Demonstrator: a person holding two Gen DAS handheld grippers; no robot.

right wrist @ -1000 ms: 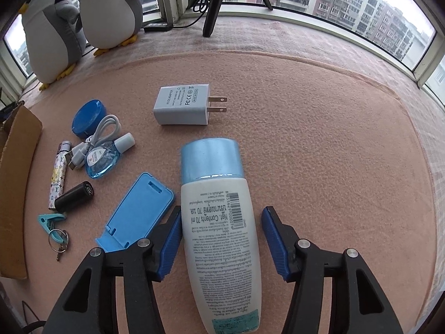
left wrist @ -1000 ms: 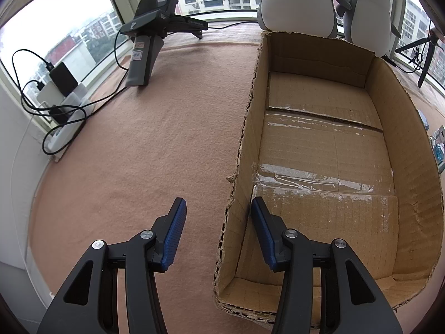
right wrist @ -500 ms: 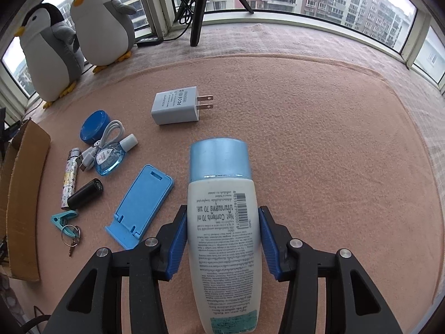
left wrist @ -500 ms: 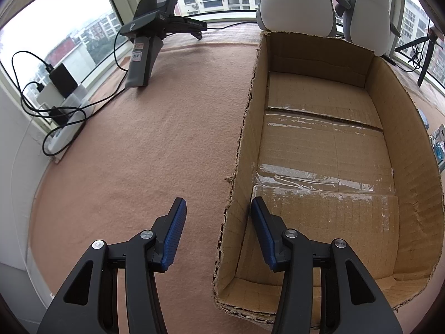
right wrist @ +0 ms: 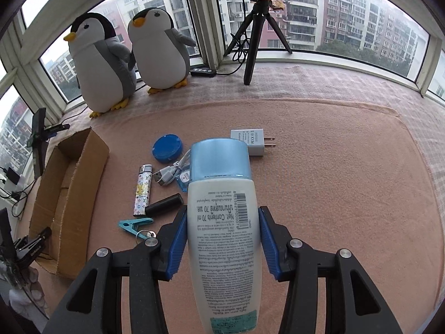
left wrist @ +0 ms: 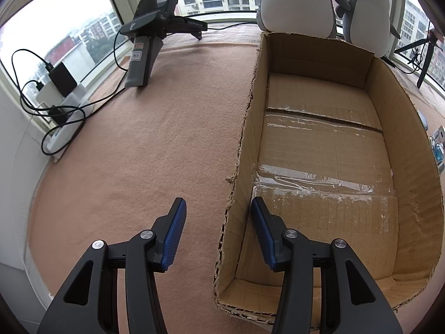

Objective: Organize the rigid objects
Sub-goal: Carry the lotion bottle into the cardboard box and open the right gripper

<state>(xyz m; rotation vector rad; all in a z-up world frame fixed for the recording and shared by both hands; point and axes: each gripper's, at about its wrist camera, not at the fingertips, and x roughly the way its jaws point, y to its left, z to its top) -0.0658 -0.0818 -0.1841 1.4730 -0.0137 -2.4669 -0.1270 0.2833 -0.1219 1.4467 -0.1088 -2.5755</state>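
Right tongs clench the bottle; it should travel steady over the cardboard box and be lowered gently inside. Left tongs hang released.

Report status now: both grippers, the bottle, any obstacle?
Right gripper shut on lotion bottle, lifted clear of mat. Left gripper straddles cardboard box wall, holding nothing. Box empty; nothing in the way.

Matt frosted plastic bottle; rough torn cardboard box; fuzzy cloth mat.
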